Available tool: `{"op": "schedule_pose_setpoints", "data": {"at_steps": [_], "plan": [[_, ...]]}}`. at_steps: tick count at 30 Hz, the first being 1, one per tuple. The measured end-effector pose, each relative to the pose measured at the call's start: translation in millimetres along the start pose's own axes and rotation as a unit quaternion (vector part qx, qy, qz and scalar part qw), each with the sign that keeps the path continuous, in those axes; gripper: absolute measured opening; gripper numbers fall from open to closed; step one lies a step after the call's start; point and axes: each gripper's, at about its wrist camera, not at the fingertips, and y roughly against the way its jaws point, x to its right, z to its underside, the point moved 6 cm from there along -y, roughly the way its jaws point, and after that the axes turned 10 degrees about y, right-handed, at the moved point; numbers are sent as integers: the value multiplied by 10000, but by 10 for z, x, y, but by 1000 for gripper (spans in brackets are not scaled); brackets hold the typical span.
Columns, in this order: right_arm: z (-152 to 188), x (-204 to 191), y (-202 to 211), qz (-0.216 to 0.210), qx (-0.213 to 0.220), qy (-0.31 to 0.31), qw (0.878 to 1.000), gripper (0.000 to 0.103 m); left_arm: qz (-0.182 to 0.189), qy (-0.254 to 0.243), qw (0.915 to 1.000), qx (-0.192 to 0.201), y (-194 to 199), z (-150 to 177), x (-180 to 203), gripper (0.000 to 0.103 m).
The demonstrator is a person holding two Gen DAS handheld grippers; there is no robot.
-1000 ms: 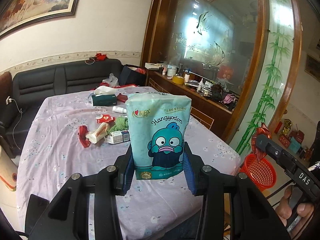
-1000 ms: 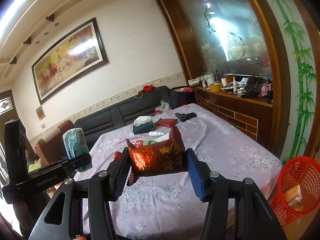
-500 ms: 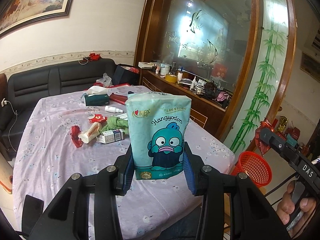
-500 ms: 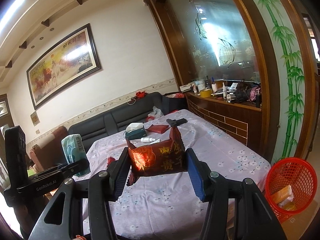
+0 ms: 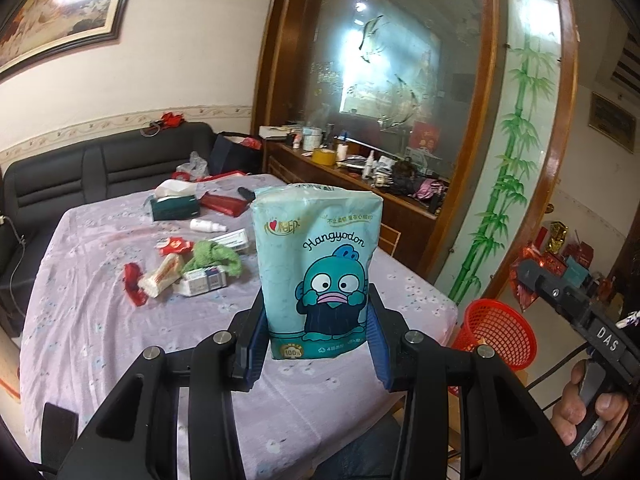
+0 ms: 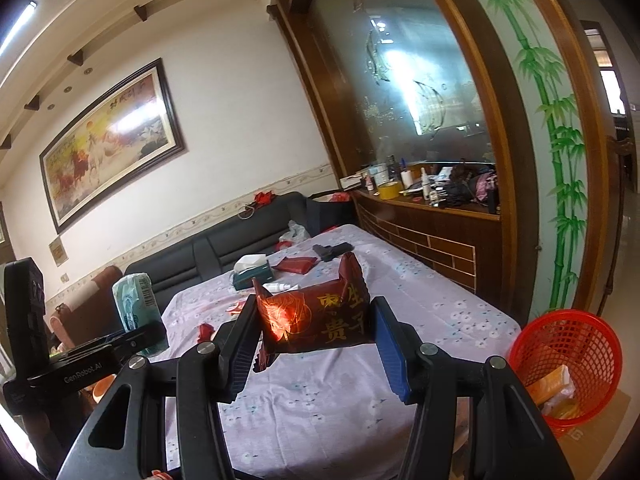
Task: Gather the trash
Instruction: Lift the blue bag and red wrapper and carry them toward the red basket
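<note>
Firmly between gripper (image 5: pixel 318 338) pads (upright): tissue pack (image 5: pixel 318 268).

Your near worktop (image 5: pixel 100 320) lies bare; litter cluster (image 5: pixel 188 272) blocks mid-left. Red basket (image 6: pixel 568 364) mouth open, seemingly part-filled. Wooden cabinet (image 6: pixel 440 240) hems the right side.

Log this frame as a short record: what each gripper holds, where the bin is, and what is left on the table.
left gripper: shut on teal tissue pack
right gripper: shut on dark red wrapper
red basket: on the floor past the table corner, already holding some trash
table: green cloth, tissue box, small wrappers and cartons
</note>
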Motion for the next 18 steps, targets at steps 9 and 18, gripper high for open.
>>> {"op": "schedule_pose_setpoints", "data": {"at_steps": [9,18], "plan": [[8,314,163,289,91,-188,9994,59,410,-331,9986,-96,-162,-32,488,41],[-87,748,487,836,309,-313,9955,59,1048,-703,9914,-334,-367,-36,1115,41]]}}
